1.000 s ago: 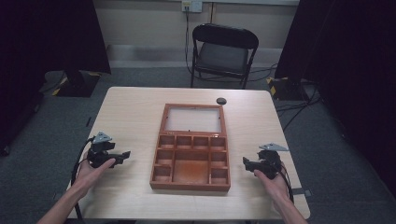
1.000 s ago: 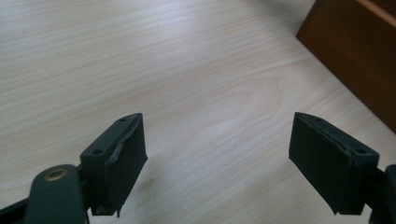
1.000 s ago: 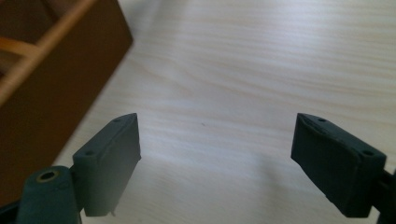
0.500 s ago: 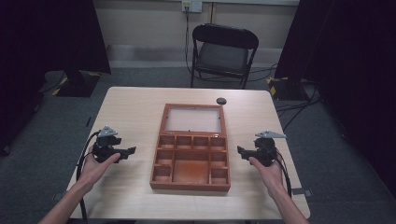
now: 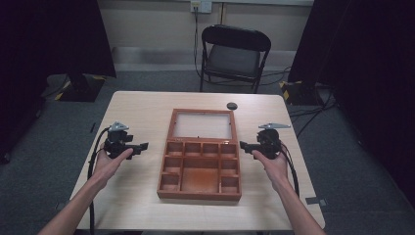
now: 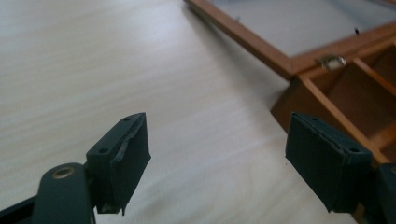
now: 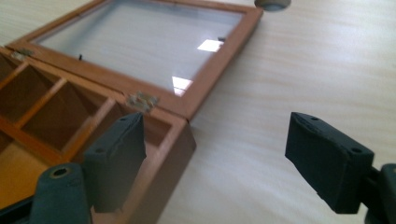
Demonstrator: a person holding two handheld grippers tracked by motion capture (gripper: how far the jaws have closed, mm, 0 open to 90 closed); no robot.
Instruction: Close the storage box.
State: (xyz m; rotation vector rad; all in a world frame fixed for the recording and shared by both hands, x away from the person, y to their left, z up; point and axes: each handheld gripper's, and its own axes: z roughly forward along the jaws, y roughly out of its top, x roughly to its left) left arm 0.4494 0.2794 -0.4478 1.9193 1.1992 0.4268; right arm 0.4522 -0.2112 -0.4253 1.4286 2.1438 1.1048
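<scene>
- The box (image 5: pixel 200 164) sits in the middle of the high view, on the table (image 5: pixel 147 105). It is brown wood and it lies open.
- Its lid (image 5: pixel 202 125) lies flat on the table, above the tray part in the frame. The lid has a clear pane in a wood rim.
- The tray part has many small boxes inside, with one big one low in the middle. All of them look bare.
- The left gripper (image 5: pixel 143 146) is at the left of the high view, near the box but apart from it. A hand (image 5: pixel 108 161) holds it.
- Its jaws stand apart and have just been closing a bit. Nothing is between them, just table, as the left gripper view shows.
- The right gripper (image 5: pixel 243 145) is at the right of the high view, just beside the box's right side. A hand (image 5: pixel 272 164) holds it.
- Its jaws stand apart too and have just been closing a bit. In the right gripper view the box corner (image 7: pixel 175 135) sits by the left jaw, but no pad presses on it.
- A small dark knob (image 5: pixel 231 105) lies on the table, just above the lid's upper right corner.
- A black chair (image 5: pixel 236 54) stands past the table, at the top of the high view.
</scene>
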